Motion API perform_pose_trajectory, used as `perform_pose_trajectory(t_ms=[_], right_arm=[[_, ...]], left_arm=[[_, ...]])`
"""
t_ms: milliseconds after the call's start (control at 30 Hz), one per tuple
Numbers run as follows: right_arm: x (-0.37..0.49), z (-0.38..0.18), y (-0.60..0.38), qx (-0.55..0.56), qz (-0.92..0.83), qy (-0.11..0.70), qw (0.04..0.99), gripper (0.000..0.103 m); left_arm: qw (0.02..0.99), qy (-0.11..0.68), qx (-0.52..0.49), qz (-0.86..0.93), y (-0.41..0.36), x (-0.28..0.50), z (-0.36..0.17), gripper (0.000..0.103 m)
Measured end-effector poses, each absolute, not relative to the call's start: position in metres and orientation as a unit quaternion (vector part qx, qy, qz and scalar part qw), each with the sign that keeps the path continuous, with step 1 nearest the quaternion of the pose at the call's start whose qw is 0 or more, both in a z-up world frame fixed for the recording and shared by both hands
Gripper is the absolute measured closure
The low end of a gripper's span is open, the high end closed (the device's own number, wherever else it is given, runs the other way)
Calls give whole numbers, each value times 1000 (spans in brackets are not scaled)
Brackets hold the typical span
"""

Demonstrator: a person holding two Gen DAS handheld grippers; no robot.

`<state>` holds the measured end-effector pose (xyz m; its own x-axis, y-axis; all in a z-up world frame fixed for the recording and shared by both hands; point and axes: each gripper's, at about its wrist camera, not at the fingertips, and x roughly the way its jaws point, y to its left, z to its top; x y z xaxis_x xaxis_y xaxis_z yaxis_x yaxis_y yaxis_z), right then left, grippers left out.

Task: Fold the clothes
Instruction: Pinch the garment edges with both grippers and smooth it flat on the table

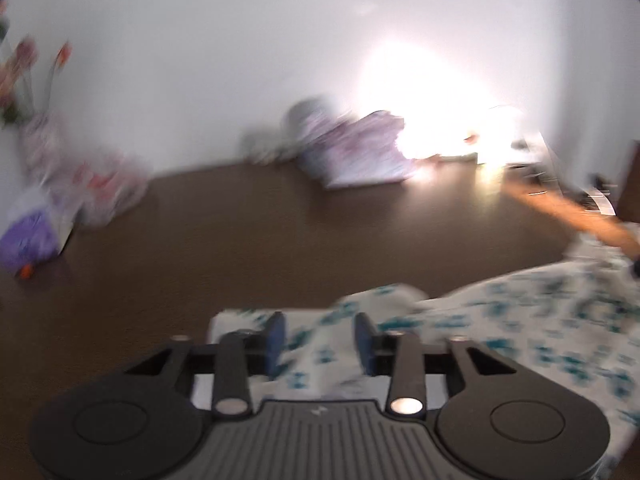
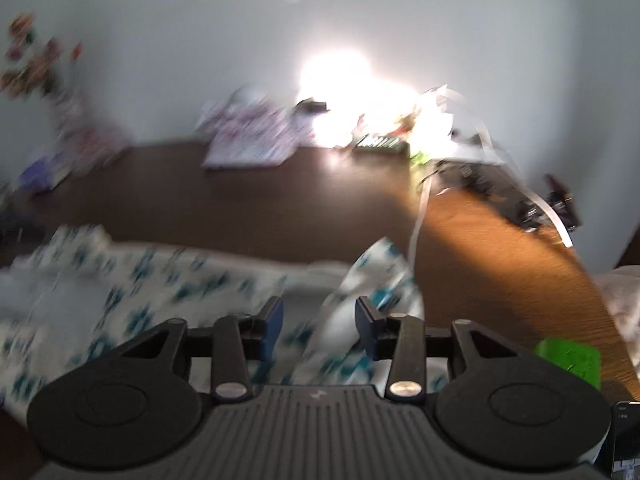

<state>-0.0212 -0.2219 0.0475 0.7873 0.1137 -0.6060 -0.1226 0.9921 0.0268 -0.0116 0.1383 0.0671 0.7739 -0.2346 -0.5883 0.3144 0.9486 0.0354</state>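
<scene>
Both views are smeared with motion blur. Nearest to me, my left gripper [image 1: 320, 340] has its blue-padded fingers [image 1: 275, 338] standing apart, with a ridge of soft white cloth printed in teal, the garment [image 1: 520, 328], rising between them; I cannot tell whether the pads touch it. My right gripper [image 2: 319, 326] is likewise spread, with a crumpled peak of the same garment [image 2: 160, 280] standing up in the gap. The fabric lies rumpled across the near edge of a dark brown wooden table [image 1: 280, 220]. A bright green block [image 2: 570, 362] sits beside my right gripper. Farther back, a folded pile of pale lilac-patterned cloth [image 1: 356, 152] rests against the white wall [image 1: 240, 40], beside a glaring patch of light [image 2: 340, 88].
</scene>
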Motion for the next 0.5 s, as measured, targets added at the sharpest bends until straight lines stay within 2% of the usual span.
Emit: perform_pose_trajectory(t_ms=[133,167,200,267,367,500], right_arm=[[-43,37,-219,-16,103,345,933,61],[-46,35,-221,-13,110,352,930,64],[-50,34,-223,-11,116,357,927,77],[-58,37,-228,0,121,356,927,96],[-72,43,-234,8,134,344,929,99],[-83,46,-239,7,146,331,932,96]], left_arm=[[902,288,94,-308,114,-47,60,40],[889,296,104,-333,109,-51,53,38],[877,310,116,-347,104,-52,45,38],[862,345,137,-344,100,-49,30,39],[861,367,132,-327,110,-43,19,45],[866,366,67,-333,141,-36,11,68]])
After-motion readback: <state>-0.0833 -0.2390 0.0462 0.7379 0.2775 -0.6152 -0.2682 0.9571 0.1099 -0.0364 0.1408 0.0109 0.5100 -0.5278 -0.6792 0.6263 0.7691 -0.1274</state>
